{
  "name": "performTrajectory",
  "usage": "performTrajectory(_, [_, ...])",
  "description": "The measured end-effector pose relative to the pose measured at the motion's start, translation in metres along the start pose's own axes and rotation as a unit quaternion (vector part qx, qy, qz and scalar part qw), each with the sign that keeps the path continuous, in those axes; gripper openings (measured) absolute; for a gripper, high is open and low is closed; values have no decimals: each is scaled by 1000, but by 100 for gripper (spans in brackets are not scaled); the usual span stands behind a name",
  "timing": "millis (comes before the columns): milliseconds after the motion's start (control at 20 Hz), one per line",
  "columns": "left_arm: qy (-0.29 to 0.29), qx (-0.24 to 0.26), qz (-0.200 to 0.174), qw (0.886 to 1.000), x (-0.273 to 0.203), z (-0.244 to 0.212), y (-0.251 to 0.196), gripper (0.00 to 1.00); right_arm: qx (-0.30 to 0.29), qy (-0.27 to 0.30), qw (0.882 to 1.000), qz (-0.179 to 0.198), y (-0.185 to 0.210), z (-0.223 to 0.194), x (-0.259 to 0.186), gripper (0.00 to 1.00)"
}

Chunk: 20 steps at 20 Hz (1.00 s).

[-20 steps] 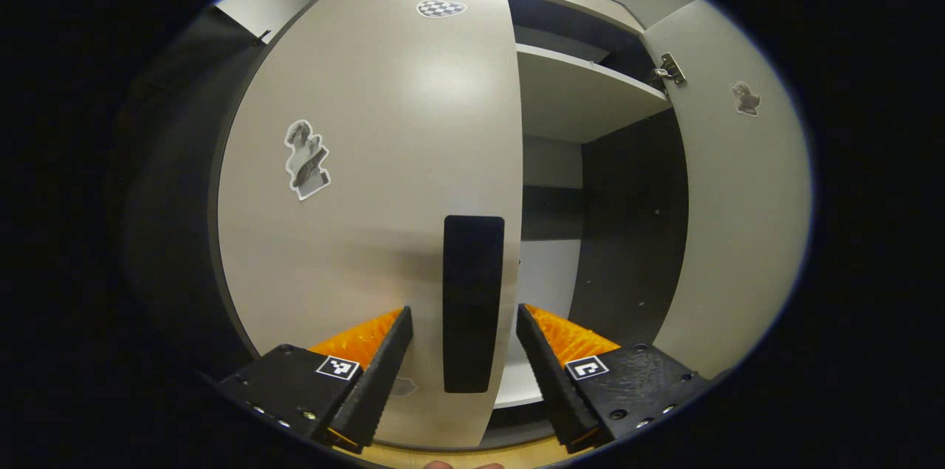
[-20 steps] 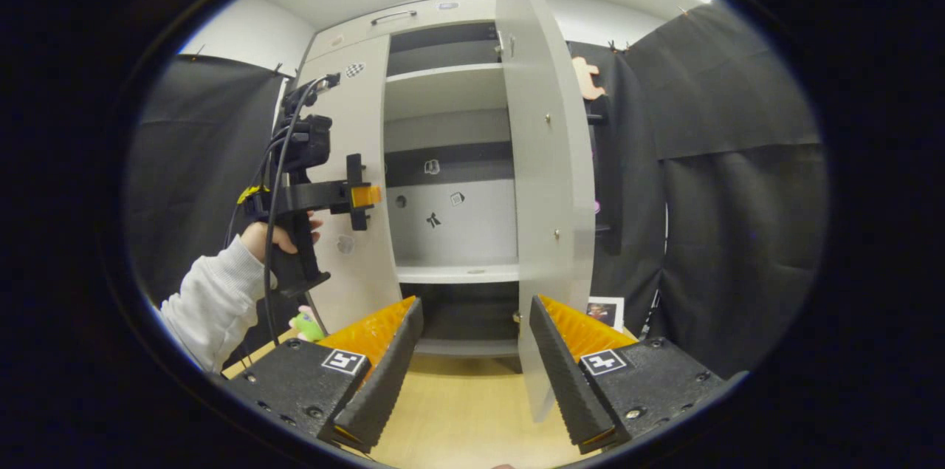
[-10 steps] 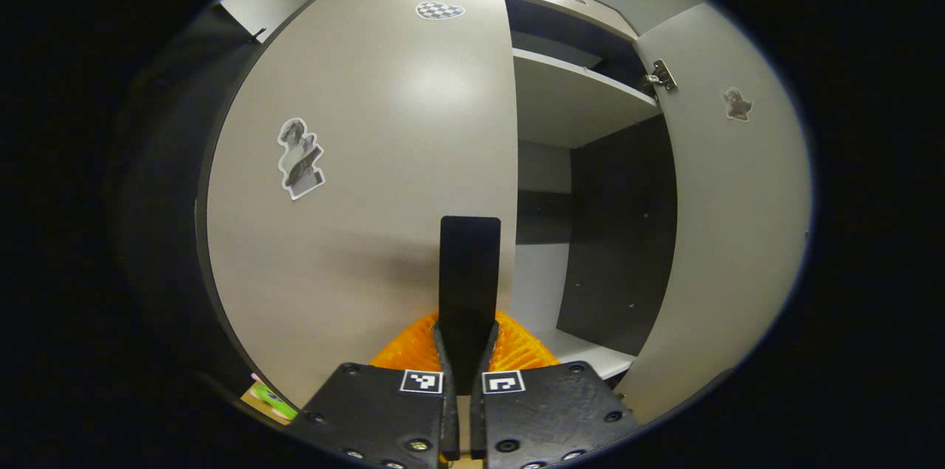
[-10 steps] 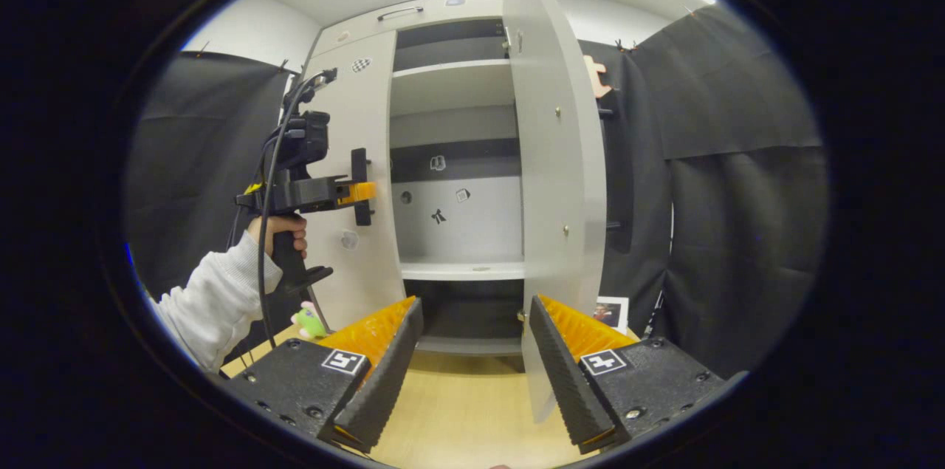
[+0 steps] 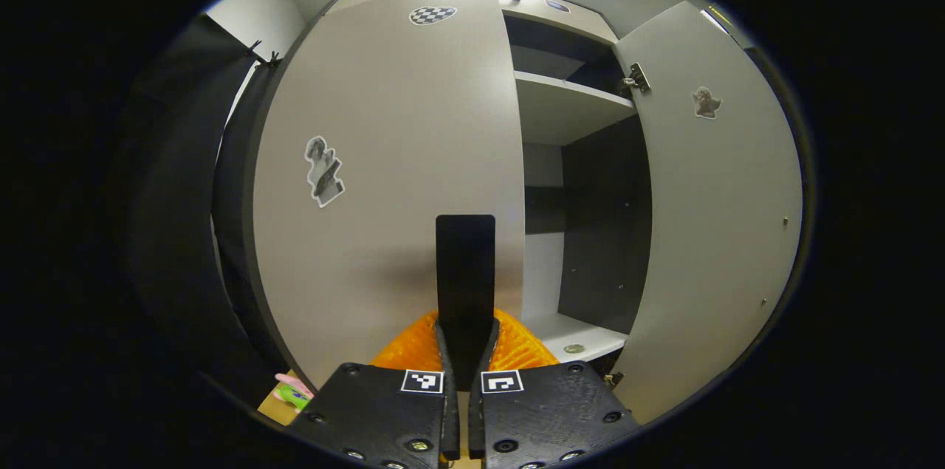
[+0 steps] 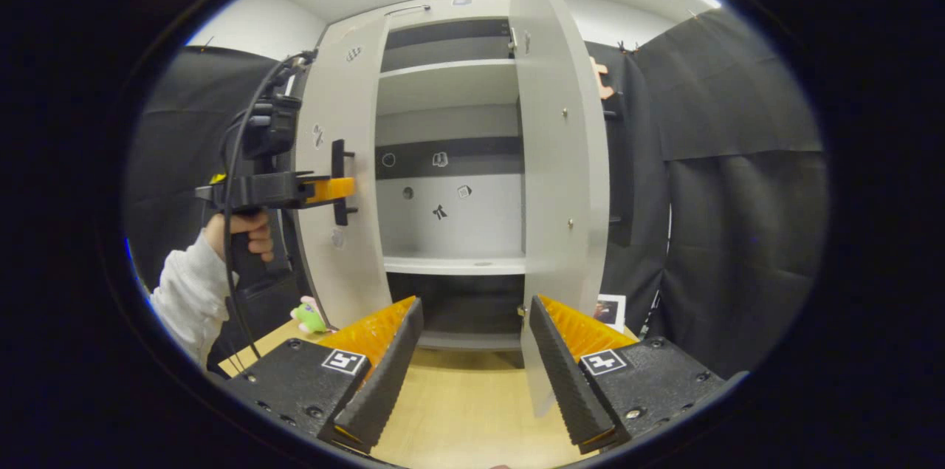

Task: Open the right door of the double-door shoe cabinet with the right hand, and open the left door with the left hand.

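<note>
Left gripper view: left hand-held gripper (image 5: 464,369) clenched on the black handle (image 5: 465,269) of the left door (image 5: 391,159) at frame centre; right hand-held gripper (image 6: 472,358) released, right door (image 6: 557,159) swung open; rigid, light hinged panel, best held at handle.

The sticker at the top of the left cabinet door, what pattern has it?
A black-and-white checkered sticker, clearest in the left gripper view.

Left hand-held gripper (image 5: 464,351) clamped, right hand-held gripper (image 6: 472,351) spread wide
</note>
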<state>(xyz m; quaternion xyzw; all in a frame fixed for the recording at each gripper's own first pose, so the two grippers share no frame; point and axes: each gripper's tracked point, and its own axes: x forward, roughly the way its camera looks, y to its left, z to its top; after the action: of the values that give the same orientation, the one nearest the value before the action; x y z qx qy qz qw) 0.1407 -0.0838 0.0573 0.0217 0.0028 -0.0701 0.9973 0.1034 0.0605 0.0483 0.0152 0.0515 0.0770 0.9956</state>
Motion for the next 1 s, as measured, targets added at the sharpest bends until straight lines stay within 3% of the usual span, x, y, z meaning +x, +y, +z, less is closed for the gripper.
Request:
performTrajectory(550, [-3,10,5,1000,-91,0,52,4,-2,-2,1000,3,10,1,1,91])
performTrajectory(1000, [-4,11,64,998,-133,0,113,3,-11,-13,1000,18,22,6,3,91])
